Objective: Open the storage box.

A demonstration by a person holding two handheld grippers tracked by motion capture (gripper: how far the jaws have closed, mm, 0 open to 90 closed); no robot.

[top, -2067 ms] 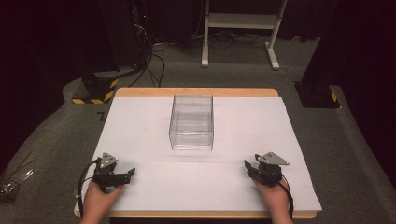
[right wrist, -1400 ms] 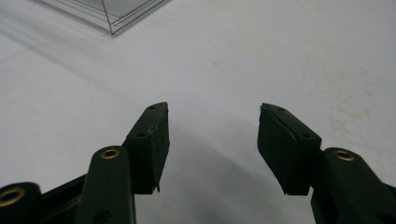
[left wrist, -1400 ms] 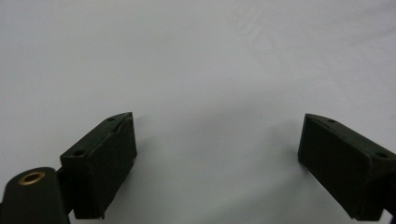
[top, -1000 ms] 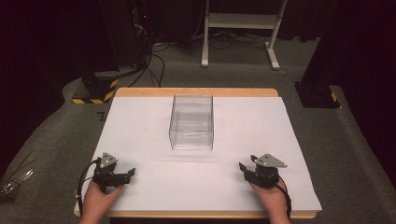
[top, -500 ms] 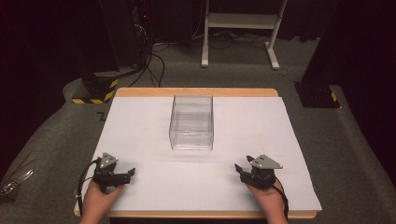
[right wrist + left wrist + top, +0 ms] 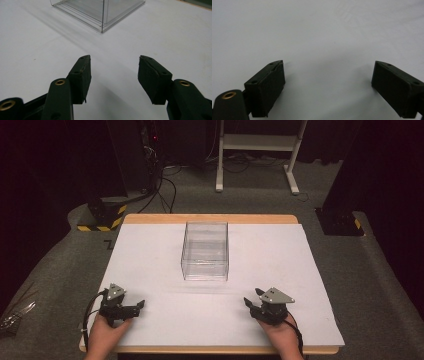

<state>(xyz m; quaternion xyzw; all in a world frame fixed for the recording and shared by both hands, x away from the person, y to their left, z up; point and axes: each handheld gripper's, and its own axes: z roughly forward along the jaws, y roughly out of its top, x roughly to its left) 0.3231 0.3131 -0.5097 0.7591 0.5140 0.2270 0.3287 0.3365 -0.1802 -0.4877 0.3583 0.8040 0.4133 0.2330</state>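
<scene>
Nearest, at 7 o'clock on the bench (image 6: 150, 330): left claw (image 6: 134, 308) resting on the white sheet, jaws spread wide, nothing between them; in the left gripper view the flat black pads (image 6: 270, 87) frame bare matte paper.

At 5 o'clock: right claw (image 6: 251, 305), jaws apart and empty. They have just been closing a little, yet stand wide. In the right gripper view it aims at the near corner of the clear box (image 6: 100, 11).

Mid-bench, toward 12 o'clock from both claws and well apart from each: the clear box (image 6: 205, 251), upright, open-topped, rectangular, apparently empty. Thin transparent walls, sharp straight edges, glossy.

Handling judgement: looks like rigid acrylic or similar plastic; light, stiff, smooth and slippery to the pads, and thin walls may flex or crack under a hard squeeze. Whole body looks too wide for one claw. Best hold: pinch one wall at the top rim, one pad inside and one outside, near a corner where it is stiffest.

Beyond: wood bench edge, grey carpet, a white stand's legs, cables.
</scene>
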